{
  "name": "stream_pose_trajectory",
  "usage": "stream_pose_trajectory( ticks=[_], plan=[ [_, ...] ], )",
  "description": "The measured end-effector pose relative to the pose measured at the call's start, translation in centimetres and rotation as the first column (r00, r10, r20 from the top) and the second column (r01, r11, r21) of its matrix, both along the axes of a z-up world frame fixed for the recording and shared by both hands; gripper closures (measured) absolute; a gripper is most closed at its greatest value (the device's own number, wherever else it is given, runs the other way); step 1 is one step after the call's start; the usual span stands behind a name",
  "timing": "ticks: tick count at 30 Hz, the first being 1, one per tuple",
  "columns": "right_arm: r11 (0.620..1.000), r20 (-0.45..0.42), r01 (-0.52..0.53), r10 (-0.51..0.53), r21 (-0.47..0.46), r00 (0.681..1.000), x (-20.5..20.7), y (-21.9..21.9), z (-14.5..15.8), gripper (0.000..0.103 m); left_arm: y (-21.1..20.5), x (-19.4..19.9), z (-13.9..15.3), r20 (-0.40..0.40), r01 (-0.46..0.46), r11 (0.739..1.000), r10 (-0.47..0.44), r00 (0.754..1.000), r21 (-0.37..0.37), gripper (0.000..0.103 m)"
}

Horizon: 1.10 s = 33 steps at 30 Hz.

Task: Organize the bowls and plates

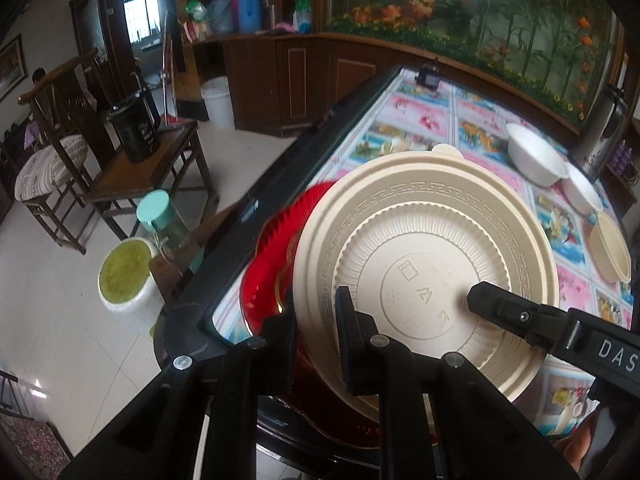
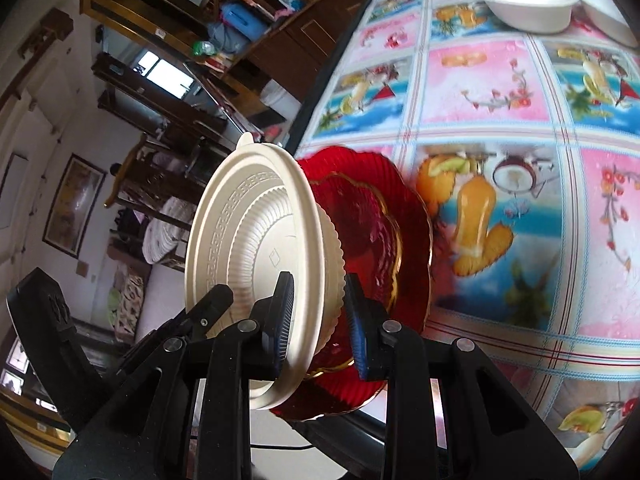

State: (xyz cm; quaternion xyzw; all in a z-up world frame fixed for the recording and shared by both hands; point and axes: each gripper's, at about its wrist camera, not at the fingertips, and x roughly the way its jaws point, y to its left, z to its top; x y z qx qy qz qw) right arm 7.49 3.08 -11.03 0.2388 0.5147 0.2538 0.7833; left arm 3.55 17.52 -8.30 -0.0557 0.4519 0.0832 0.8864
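A beige plate (image 1: 424, 252) with a ribbed underside is held tilted on edge above red glass plates (image 1: 276, 240) at the table's near left corner. My left gripper (image 1: 316, 328) is shut on the beige plate's rim. The right gripper's finger (image 1: 504, 312) reaches in from the right onto the plate's underside. In the right wrist view my right gripper (image 2: 316, 316) is shut on the beige plate (image 2: 256, 240), with the red plates (image 2: 372, 232) lying just behind it on the table. The left gripper's finger (image 2: 204, 312) shows at the plate's lower left.
The table (image 2: 500, 120) has a colourful fruit-print cloth. White bowls (image 1: 536, 156) and a beige bowl (image 1: 610, 252) stand at the far right, beside a steel flask (image 1: 600, 132). A stool with a bottle (image 1: 164, 224) and a white bucket (image 1: 124, 276) stand left of the table's edge.
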Motion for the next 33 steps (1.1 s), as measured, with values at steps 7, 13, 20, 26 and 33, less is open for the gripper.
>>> stream_pose_trajectory(
  ticks=[7, 13, 20, 26, 33],
  plan=[
    [0.999, -0.012, -0.002, 0.002, -0.033, 1.0, 0.2, 0.5, -1.0, 0.078, 0.6, 0.3, -1.0, -0.05, -0.007, 1.0, 0.006, 0.999, -0.021, 0.084],
    [0.998, -0.011, -0.01, 0.009, -0.07, 1.0, 0.7, 0.9, -0.6, 0.077, 0.7, 0.2, -0.7, -0.068, -0.011, 1.0, 0.011, 0.998, -0.007, 0.084],
    [0.982, 0.076, -0.005, 0.019, -0.187, 0.997, 0.9, 0.5, 1.0, 0.077, 1.7, 0.0, -0.3, -0.063, -0.039, 0.999, 0.039, 0.997, -0.006, 0.082],
    [0.987, 0.084, 0.06, -0.048, -0.146, 0.995, 1.7, -2.0, 1.2, 0.077, 2.2, -0.1, 0.3, -0.061, -0.047, 0.999, 0.046, 0.997, -0.023, 0.082],
    [0.987, 0.123, 0.137, -0.126, -0.088, 0.984, 1.5, -5.2, 2.2, 0.077, 0.8, -1.1, 2.9, 0.017, 0.002, 0.999, -0.002, 1.0, -0.046, 0.082]
  ],
)
